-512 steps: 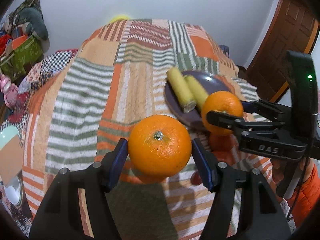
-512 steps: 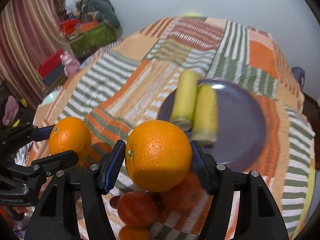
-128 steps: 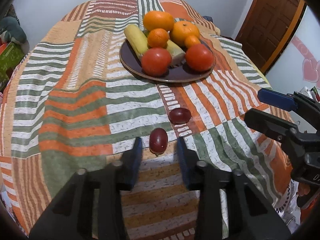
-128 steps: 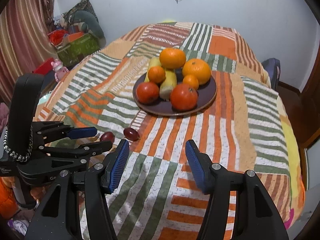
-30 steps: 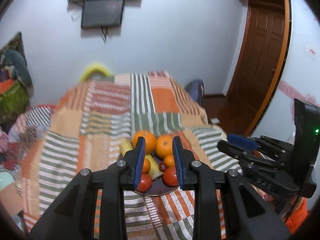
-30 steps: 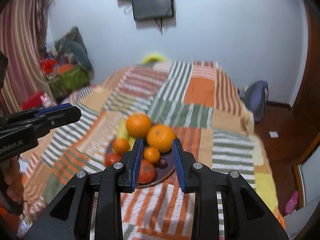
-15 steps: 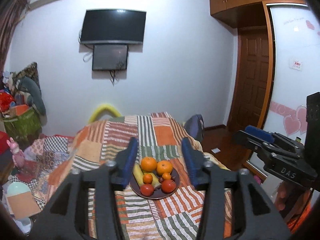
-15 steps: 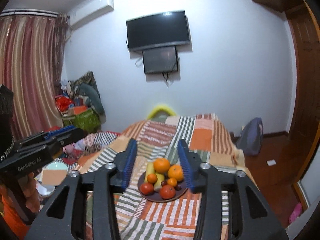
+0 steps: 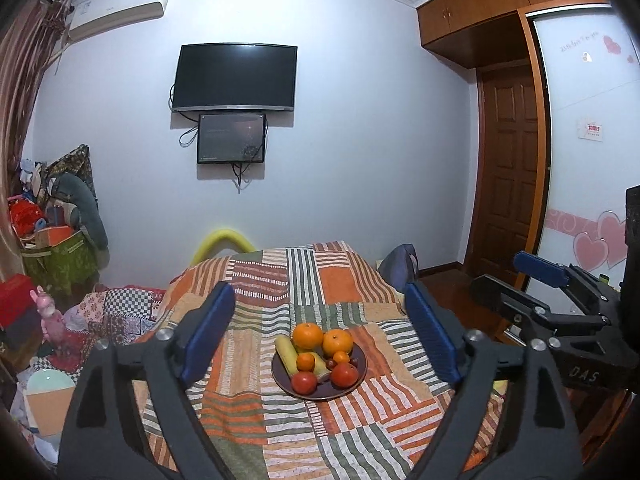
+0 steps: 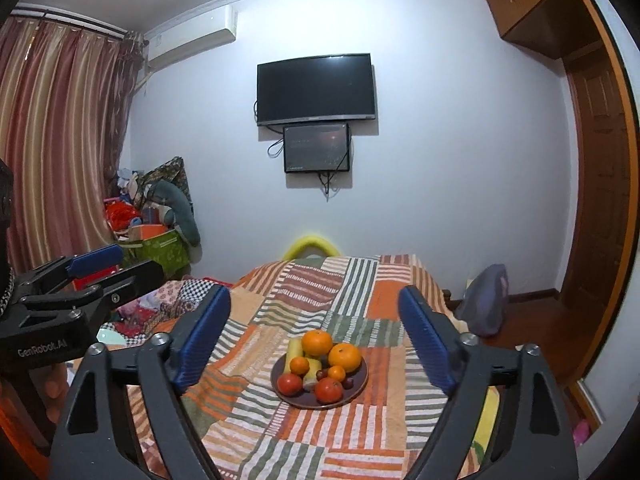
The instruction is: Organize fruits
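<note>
Both the left gripper (image 9: 318,328) and right gripper (image 10: 314,328) are opening empty jaws, the fruit plate (image 9: 280,372) sitting well ahead, centred between them.

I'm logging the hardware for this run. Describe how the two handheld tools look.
Both are matte black frames with silver bolts and ribbed blue pads on two long fingers. The left tool carries white "GenRobot.AI" lettering and a beaded chain at the picture's edge. The right tool reads "DAS" in pale letters.
</note>
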